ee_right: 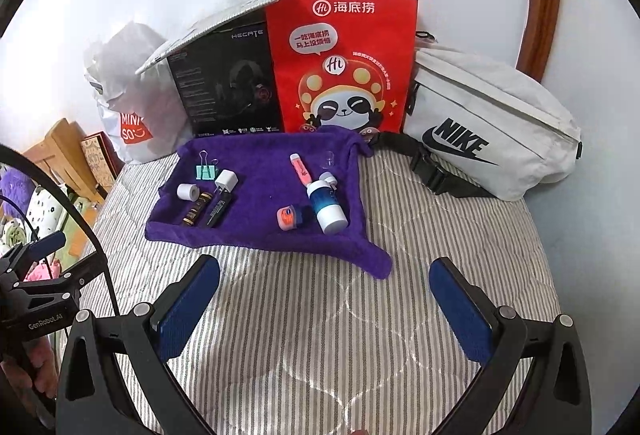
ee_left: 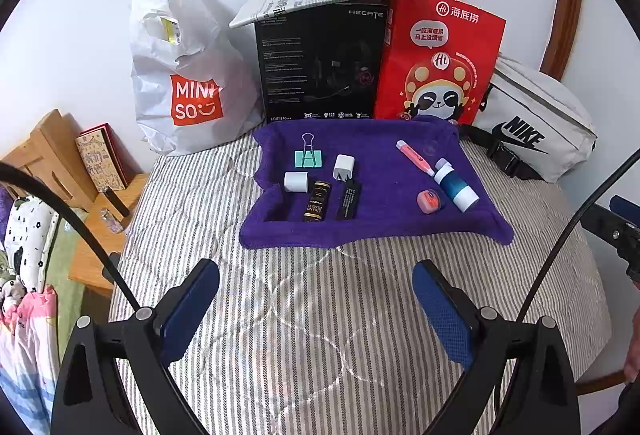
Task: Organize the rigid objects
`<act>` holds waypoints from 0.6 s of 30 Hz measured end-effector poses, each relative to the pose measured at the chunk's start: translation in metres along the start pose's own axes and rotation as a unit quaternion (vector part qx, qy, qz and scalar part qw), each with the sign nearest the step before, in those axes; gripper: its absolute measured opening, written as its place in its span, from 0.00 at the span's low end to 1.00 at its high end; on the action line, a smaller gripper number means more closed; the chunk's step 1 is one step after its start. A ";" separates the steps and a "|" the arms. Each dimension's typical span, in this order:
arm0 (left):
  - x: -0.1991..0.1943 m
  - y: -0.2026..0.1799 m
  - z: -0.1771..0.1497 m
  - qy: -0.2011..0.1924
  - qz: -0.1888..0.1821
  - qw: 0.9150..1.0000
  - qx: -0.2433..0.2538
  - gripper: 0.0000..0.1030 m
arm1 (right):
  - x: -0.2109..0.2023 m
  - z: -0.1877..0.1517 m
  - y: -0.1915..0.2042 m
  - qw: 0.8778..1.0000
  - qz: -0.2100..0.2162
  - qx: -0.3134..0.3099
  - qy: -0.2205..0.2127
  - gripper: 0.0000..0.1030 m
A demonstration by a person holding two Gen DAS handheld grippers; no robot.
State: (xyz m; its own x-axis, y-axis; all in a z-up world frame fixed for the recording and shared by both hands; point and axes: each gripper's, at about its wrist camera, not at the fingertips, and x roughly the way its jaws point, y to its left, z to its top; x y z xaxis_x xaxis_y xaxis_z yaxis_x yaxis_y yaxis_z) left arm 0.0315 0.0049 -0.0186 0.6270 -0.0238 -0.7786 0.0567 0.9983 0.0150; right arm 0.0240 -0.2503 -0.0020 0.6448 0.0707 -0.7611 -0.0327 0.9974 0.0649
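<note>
A purple towel [ee_left: 384,211] [ee_right: 248,235] lies on the striped bed with small items on it. On its left part are a mint binder clip [ee_left: 308,157], a white charger [ee_left: 343,167], a white cap-like cylinder [ee_left: 296,181], a gold-and-black tube [ee_left: 317,201] and a black tube [ee_left: 349,199]. On its right part lie a pink pen [ee_left: 415,157], a blue-and-white bottle [ee_left: 456,185] and a small pink jar [ee_left: 429,200]. My left gripper [ee_left: 316,295] and right gripper [ee_right: 324,295] both hover open over the bed, short of the towel, holding nothing.
Behind the towel stand a white Miniso bag [ee_left: 188,75], a black headset box [ee_left: 320,63], a red paper bag [ee_left: 436,63] and a white Nike waist bag [ee_left: 536,123] with a black strap. A wooden bedside stand [ee_left: 92,195] is at the left.
</note>
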 end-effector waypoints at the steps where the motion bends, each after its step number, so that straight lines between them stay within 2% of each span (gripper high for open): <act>1: 0.000 0.000 0.000 0.000 0.000 1.000 0.000 0.95 | -0.001 0.000 0.000 1.000 -0.001 0.000 0.000 1.00; 18: -0.002 0.000 -0.003 0.004 0.005 1.000 0.008 0.95 | -0.006 -0.001 -0.004 1.000 0.000 0.001 -0.001 1.00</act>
State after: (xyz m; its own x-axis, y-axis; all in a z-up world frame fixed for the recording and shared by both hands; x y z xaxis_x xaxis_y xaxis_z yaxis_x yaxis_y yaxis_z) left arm 0.0279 0.0048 -0.0186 0.6206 -0.0138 -0.7840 0.0628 0.9975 0.0322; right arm 0.0197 -0.2550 0.0019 0.6467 0.0707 -0.7595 -0.0316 0.9973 0.0659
